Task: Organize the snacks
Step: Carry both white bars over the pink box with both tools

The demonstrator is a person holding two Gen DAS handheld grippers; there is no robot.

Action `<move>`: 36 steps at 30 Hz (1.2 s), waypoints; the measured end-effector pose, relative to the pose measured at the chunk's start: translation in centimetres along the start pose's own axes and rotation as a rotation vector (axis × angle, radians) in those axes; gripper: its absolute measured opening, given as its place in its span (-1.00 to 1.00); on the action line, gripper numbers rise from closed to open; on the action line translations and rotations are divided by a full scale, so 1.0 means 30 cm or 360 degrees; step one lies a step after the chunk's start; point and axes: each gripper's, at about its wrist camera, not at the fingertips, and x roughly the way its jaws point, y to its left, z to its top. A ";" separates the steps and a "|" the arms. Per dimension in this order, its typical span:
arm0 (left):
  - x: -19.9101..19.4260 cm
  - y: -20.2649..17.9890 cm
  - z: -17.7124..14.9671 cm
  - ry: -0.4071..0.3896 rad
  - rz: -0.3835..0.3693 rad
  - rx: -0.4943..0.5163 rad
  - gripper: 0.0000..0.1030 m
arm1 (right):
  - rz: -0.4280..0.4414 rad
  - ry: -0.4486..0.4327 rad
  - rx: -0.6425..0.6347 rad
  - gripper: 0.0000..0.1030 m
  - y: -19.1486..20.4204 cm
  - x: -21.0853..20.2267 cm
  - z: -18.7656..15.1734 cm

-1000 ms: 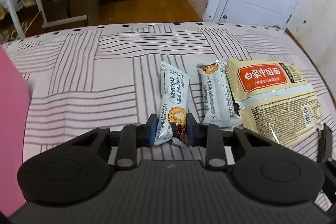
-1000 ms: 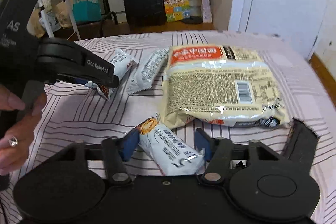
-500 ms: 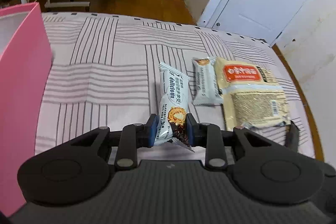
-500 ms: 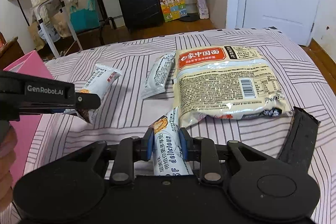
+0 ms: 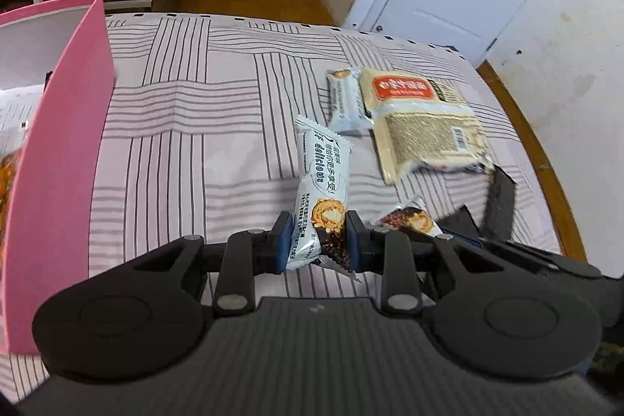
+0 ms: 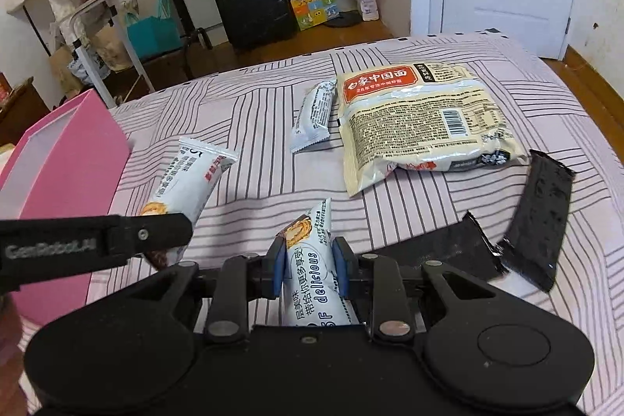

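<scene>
Since the earlier frame, both held bars have come up off the striped bedspread [image 5: 202, 127], and the pink box [image 5: 58, 151] now fills the left edge of the left wrist view.

From the left wrist, the left gripper [image 5: 316, 240] is clamped on the lower end of a white snack bar [image 5: 321, 178]. Its long axis points away from the fingers, almost upright in the picture. The pink box stands to the left of the fingers, close, with its open top in view. So the coming move is probably a carry to the left, over the box wall.

From the right wrist, the right gripper [image 6: 308, 266] is closed on a second snack bar [image 6: 308, 260], gripped near its middle, its long axis along the fingers. The pink box [image 6: 78, 158] lies further left, beyond the left gripper [image 6: 171, 225], so the left hand is the nearer one. A third bar [image 6: 314, 115] and the noodle pack [image 6: 421, 119] lie on the bedspread, touching each other.
</scene>
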 end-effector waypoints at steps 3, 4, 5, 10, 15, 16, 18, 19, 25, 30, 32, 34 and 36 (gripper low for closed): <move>-0.055 -0.002 -0.027 0.0012 -0.0029 0.0016 -0.47 | 0.0011 0.0003 -0.0023 -0.42 0.012 -0.042 -0.019; -0.071 -0.002 -0.037 0.0022 -0.0044 0.0020 -0.47 | 0.0019 0.0004 -0.0030 -0.42 0.017 -0.058 -0.027; -0.087 0.002 -0.045 0.0039 -0.0061 0.0016 -0.47 | 0.0028 0.0001 -0.0033 -0.42 0.019 -0.071 -0.034; -0.152 0.030 -0.079 0.0102 -0.0101 -0.0009 -0.47 | 0.0127 -0.0001 -0.0019 -0.42 0.033 -0.143 -0.076; -0.213 0.074 -0.101 0.0158 -0.0147 -0.0062 -0.47 | 0.0174 -0.0005 -0.0077 -0.42 0.080 -0.210 -0.105; -0.224 0.080 -0.105 0.0165 -0.0154 -0.0071 -0.47 | 0.0175 -0.0007 -0.0094 -0.42 0.093 -0.223 -0.110; -0.253 0.096 -0.111 0.0166 -0.0176 -0.0080 -0.47 | 0.0183 -0.0014 -0.0118 -0.42 0.120 -0.248 -0.116; -0.271 0.104 -0.116 0.0162 -0.0194 -0.0081 -0.47 | 0.0188 -0.0021 -0.0126 -0.42 0.131 -0.261 -0.117; -0.401 0.167 -0.121 0.0098 -0.0240 -0.0137 -0.47 | 0.0170 -0.0106 -0.0224 -0.42 0.208 -0.349 -0.089; -0.518 0.250 -0.088 0.0016 -0.0198 -0.0160 -0.47 | 0.0237 -0.0131 -0.0331 -0.42 0.301 -0.392 -0.033; -0.557 0.289 -0.066 -0.0031 -0.0161 -0.0163 -0.47 | 0.0246 -0.0163 -0.0397 -0.42 0.362 -0.402 -0.016; -0.587 0.338 -0.046 -0.0071 -0.0129 -0.0183 -0.47 | 0.0275 -0.0192 -0.0456 -0.42 0.433 -0.399 0.008; -0.607 0.392 -0.027 -0.0107 -0.0083 -0.0215 -0.47 | 0.0329 -0.0212 -0.0482 -0.42 0.498 -0.383 0.035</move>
